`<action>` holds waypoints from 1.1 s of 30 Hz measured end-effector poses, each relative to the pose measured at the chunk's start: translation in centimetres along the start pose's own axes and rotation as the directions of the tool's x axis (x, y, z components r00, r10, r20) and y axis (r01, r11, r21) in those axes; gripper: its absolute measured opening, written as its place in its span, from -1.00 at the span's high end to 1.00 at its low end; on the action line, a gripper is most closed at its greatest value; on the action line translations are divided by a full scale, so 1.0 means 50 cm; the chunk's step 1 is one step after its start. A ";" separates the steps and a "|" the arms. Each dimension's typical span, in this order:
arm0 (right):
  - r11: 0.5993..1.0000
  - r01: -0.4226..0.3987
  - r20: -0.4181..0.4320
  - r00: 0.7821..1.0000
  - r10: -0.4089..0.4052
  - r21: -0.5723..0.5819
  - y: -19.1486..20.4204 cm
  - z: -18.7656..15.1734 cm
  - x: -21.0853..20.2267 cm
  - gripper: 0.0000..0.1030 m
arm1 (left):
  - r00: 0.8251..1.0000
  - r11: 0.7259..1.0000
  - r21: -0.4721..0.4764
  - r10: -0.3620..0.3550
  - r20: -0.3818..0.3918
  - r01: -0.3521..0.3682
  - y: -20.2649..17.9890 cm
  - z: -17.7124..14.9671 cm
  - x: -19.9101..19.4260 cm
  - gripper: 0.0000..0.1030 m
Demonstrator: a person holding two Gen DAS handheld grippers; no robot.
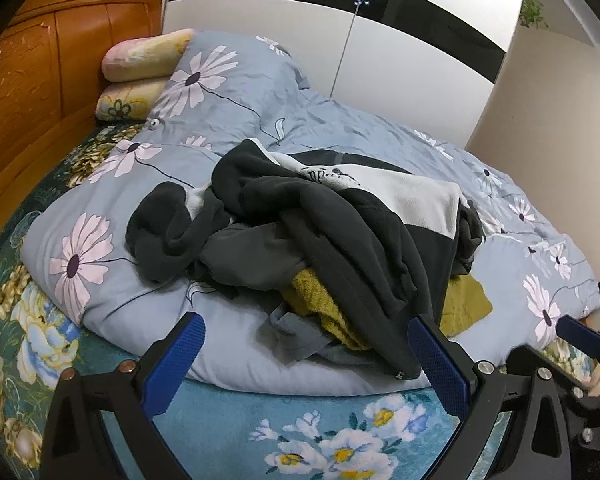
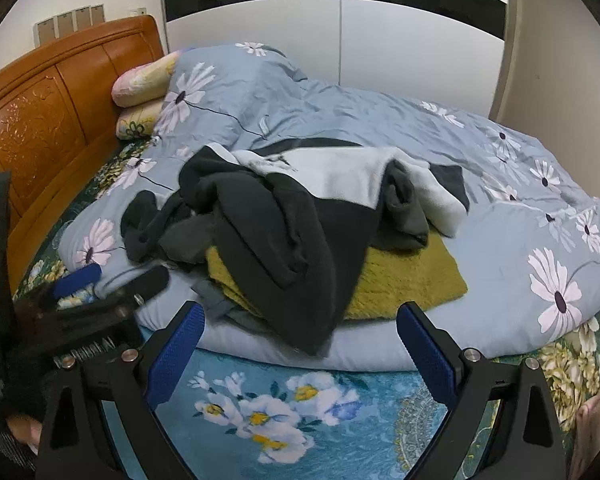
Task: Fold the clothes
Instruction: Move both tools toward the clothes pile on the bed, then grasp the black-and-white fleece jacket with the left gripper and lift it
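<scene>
A crumpled black-and-white garment point(image 1: 340, 216) lies in a heap on the blue flowered duvet point(image 1: 236, 96), over an olive-yellow cloth point(image 1: 324, 308) and a grey piece point(image 1: 240, 252). The same garment point(image 2: 268, 208) and olive cloth point(image 2: 404, 280) show in the right wrist view. My left gripper point(image 1: 304, 340) is open and empty, just short of the heap's near edge. My right gripper point(image 2: 300, 328) is open and empty, also just in front of the heap. The left gripper point(image 2: 112, 280) appears at the left of the right wrist view, and part of the right gripper shows at the right edge of the left wrist view.
The duvet point(image 2: 460, 152) lies on a teal flowered sheet point(image 2: 284, 404). An orange wooden headboard point(image 2: 44, 120) and two pillows point(image 2: 140, 96) are at the left. A white and black wardrobe point(image 2: 340, 32) stands behind the bed.
</scene>
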State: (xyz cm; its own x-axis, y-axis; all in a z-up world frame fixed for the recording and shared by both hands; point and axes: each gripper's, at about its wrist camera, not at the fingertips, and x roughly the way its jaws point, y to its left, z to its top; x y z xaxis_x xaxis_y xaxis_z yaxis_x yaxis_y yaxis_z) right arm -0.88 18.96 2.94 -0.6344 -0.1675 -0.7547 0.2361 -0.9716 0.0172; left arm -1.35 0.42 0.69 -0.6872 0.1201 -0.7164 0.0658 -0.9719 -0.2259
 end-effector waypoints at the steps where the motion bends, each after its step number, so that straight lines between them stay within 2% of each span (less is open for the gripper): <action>1: 1.000 0.007 -0.004 1.000 -0.006 0.001 -0.010 -0.007 0.004 -0.89 | 1.000 1.000 0.001 -0.001 0.001 0.001 -0.003 0.001 0.004 -1.00; 9: 0.993 0.001 -0.003 1.000 -0.001 0.115 -0.135 -0.090 -0.009 -0.89 | 0.989 0.990 0.025 -0.138 -0.050 0.139 -0.085 0.050 0.087 -1.00; 11: 0.991 0.006 -0.003 1.000 -0.006 0.136 -0.163 -0.115 -0.013 -0.89 | 0.990 0.991 0.058 -0.117 -0.084 0.122 -0.131 0.066 0.123 -1.00; 13: 0.986 0.012 -0.015 1.000 -0.009 0.165 -0.192 -0.138 -0.010 -0.89 | 0.995 0.991 0.124 -0.047 -0.092 0.058 -0.177 0.073 0.163 -1.00; 16: 0.977 0.021 -0.031 0.999 -0.015 0.211 -0.236 -0.177 -0.010 -0.89 | 0.994 0.975 0.218 0.058 -0.097 -0.035 -0.244 0.082 0.224 -1.00; 19: 0.969 0.037 -0.053 0.998 -0.024 0.245 -0.276 -0.216 -0.011 -0.89 | 0.984 0.976 0.198 0.118 -0.133 -0.090 -0.264 0.097 0.290 -0.98; 22: 0.964 0.060 -0.078 0.996 -0.041 0.258 -0.307 -0.250 -0.015 -0.89 | 0.979 0.970 0.199 0.165 -0.121 -0.139 -0.283 0.111 0.331 -0.96; 23: 0.964 0.066 -0.085 0.995 -0.046 0.259 -0.315 -0.259 -0.018 -0.89 | 0.975 0.965 0.210 0.186 -0.119 -0.158 -0.289 0.115 0.343 -0.90; 25: 0.961 0.085 -0.095 0.994 -0.062 0.263 -0.331 -0.275 -0.026 -0.89 | 0.967 0.954 0.231 0.223 -0.119 -0.192 -0.302 0.122 0.367 -0.40; 26: 0.960 0.093 -0.098 0.993 -0.069 0.266 -0.336 -0.280 -0.030 -0.89 | 0.964 0.955 0.228 0.226 -0.142 -0.190 -0.304 0.125 0.376 0.09; 27: 0.958 0.099 -0.100 0.992 -0.075 0.269 -0.341 -0.285 -0.036 -0.89 | 0.960 0.956 0.224 0.229 -0.160 -0.190 -0.307 0.129 0.383 0.39; 29: 0.954 0.102 -0.093 0.993 -0.078 0.283 -0.352 -0.292 -0.049 -0.89 | 0.958 0.958 0.202 0.238 -0.160 -0.204 -0.306 0.140 0.376 0.60; 33: 0.947 0.107 -0.081 0.993 -0.086 0.304 -0.363 -0.294 -0.072 -0.89 | 0.978 0.974 0.137 0.192 -0.086 -0.180 -0.277 0.169 0.295 0.69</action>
State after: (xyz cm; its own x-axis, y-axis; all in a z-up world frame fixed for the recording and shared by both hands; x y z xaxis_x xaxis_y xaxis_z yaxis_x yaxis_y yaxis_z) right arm 7.94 39.68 -4.27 -0.5903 -0.0690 -0.8042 -0.0682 -0.9885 0.1349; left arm -18.50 13.95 -1.17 -0.5971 -0.0521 -0.8005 0.0884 -0.9961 -0.0011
